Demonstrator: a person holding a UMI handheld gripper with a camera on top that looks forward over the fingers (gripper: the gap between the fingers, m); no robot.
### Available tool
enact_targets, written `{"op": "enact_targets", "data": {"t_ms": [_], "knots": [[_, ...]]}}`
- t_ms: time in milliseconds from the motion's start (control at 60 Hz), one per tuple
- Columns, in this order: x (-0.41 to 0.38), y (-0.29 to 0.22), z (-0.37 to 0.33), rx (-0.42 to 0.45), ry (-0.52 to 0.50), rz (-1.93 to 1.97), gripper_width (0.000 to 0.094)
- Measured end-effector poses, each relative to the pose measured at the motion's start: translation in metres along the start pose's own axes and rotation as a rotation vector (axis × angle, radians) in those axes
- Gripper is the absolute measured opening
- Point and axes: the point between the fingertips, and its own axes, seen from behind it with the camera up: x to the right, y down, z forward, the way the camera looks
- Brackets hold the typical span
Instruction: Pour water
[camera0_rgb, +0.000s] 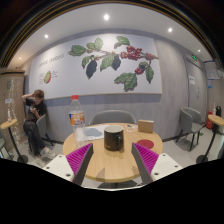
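Note:
A clear plastic water bottle (77, 117) with a red cap stands upright on the far left part of a round wooden table (112, 162). A black cup (114, 139) stands near the table's middle, just ahead of my gripper (113, 160) and centred between the lines of the fingers. My gripper is open and empty, its magenta pads (147, 158) wide apart above the near part of the table. The bottle is beyond the left finger, left of the cup.
A small brown box (146, 126) sits on the table's far right. A grey chair (113, 117) stands behind the table, another chair (190, 124) to the right. A person (37, 112) sits at the far left by the wall with a leaf mural.

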Motion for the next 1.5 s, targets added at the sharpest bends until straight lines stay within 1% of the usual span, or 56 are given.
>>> {"op": "enact_targets", "data": {"t_ms": [33,150,183,200,283,350,417,517,583,650,767,783,800,817,833,850,867,883,900,950,1017,1100,1117,1133,1200,1233,1250,1317,1367,1383,1417,1433,1450,1467,1500], "knots": [[-0.002,-0.010,-0.006,0.010,0.005,0.007,0.0828],[-0.019,-0.019,-0.002,0.038,0.003,-0.002,0.0827],[-0.012,-0.011,0.007,0.050,-0.004,-0.004,0.0828],[-0.027,-0.021,0.004,0.042,-0.002,-0.005,0.0828],[-0.052,-0.025,0.019,0.040,-0.035,-0.005,0.0827],[-0.065,-0.027,0.038,0.051,-0.073,-0.007,0.0826],[-0.095,-0.038,0.057,0.054,-0.082,-0.021,0.0826],[-0.118,-0.045,0.096,0.053,-0.102,-0.034,0.0827],[-0.138,-0.050,0.124,0.060,-0.090,-0.032,0.0822],[-0.142,-0.056,0.152,0.071,-0.073,-0.032,0.0823],[-0.149,-0.076,0.185,0.140,-0.017,-0.030,0.0824],[-0.151,-0.071,0.190,0.147,-0.014,-0.027,0.0820],[-0.152,-0.075,0.193,0.143,-0.010,-0.028,0.0811],[-0.153,-0.069,0.198,0.146,-0.008,-0.027,0.0778],[-0.154,-0.069,0.200,0.145,-0.005,-0.028,0.0717],[-0.155,-0.069,0.202,0.149,-0.002,-0.030,0.0532],[-0.155,-0.069,0.204,0.155,0.001,-0.031,0.0467],[-0.153,-0.072,0.204,0.166,0.014,-0.024,0.0458],[-0.152,-0.072,0.204,0.177,0.027,-0.023,0.0417],[-0.151,-0.073,0.205,0.192,0.047,-0.049,0.0341],[-0.150,-0.074,0.202,0.207,0.057,-0.046,0.0318],[-0.150,-0.073,0.203,0.201,0.053,-0.016,0.0316],[-0.155,-0.074,0.200,0.198,0.065,-0.002,0.0316],[-0.141,-0.076,0.206,0.201,0.055,0.017,0.0315],[-0.140,-0.079,0.208,0.196,0.036,0.131,0.0316],[-0.137,-0.080,0.210,0.184,0.016,0.231,0.0315],[-0.151,-0.076,0.202,0.181,0.023,0.277,0.0315],[-0.132,-0.081,0.206,0.180,-0.067,0.555,0.0315],[-0.135,-0.089,0.203,0.179,-0.105,0.785,0.0315],[-0.125,-0.081,0.208,0.187,-0.128,0.853,0.0315],[-0.119,-0.085,0.207,0.194,-0.151,1.004,0.0317],[-0.129,-0.094,0.201,0.201,-0.145,1.086,0.0319],[-0.117,-0.094,0.198,0.209,-0.161,1.158,0.0317],[-0.122,-0.094,0.202,0.232,-0.153,1.202,0.0319],[-0.109,-0.100,0.190,0.239,-0.194,1.338,0.0331]]}}
